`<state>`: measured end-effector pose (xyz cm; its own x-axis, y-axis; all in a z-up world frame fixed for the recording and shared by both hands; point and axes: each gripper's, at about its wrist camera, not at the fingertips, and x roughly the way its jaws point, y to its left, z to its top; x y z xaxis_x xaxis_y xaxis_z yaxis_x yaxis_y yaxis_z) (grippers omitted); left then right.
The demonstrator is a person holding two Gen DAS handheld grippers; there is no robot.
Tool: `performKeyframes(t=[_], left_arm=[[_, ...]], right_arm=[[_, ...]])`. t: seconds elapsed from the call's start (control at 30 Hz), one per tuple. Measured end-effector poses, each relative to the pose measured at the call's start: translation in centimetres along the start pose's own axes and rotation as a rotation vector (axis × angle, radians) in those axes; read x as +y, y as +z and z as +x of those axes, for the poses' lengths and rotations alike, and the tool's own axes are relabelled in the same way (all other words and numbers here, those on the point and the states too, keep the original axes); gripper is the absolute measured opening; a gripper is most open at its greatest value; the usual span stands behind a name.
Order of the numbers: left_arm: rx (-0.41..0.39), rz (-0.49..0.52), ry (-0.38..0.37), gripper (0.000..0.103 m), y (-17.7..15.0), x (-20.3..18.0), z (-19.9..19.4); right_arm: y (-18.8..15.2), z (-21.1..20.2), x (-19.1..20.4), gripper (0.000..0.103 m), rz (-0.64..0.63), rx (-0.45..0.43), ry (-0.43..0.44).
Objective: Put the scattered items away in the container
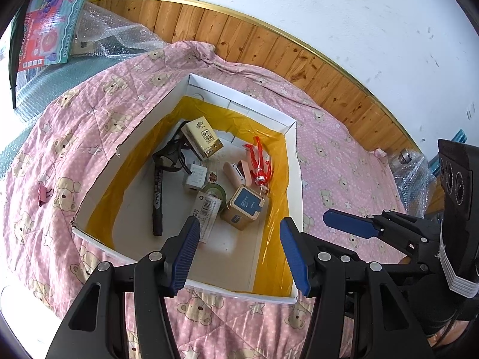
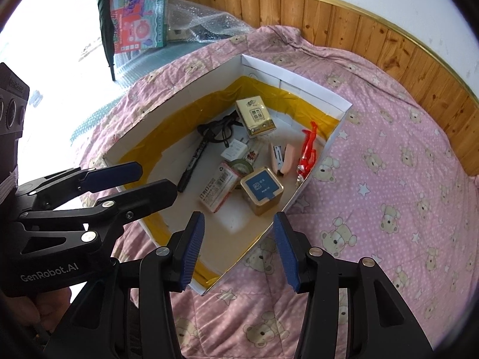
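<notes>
Home bedroom. Bed with pink teddy-bear quilt fills the view, wood-panel wainscot with gold trim under a white wall from 12 to 3 o'clock. Toy box, folded umbrella and bubble wrap at 11 o'clock by a bright window.

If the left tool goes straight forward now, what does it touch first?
Probably the white barcode packet lying inside the box, between the open left tool fingers; depth is uncertain.

left claw | black frame, blue ribbed pads, silver rivets, GenRobot.AI
</notes>
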<state>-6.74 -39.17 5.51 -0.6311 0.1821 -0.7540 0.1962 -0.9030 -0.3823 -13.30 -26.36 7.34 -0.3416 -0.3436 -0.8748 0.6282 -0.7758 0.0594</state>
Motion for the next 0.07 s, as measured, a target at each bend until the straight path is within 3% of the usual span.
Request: performKeyframes(t=[0.07], left_arm=[[0.002,-0.003,0.0,0.057,0.0,0.13,0.09]], right_arm=[[0.04,0.16,0.03,0.052,0.003,0.006,0.0]])
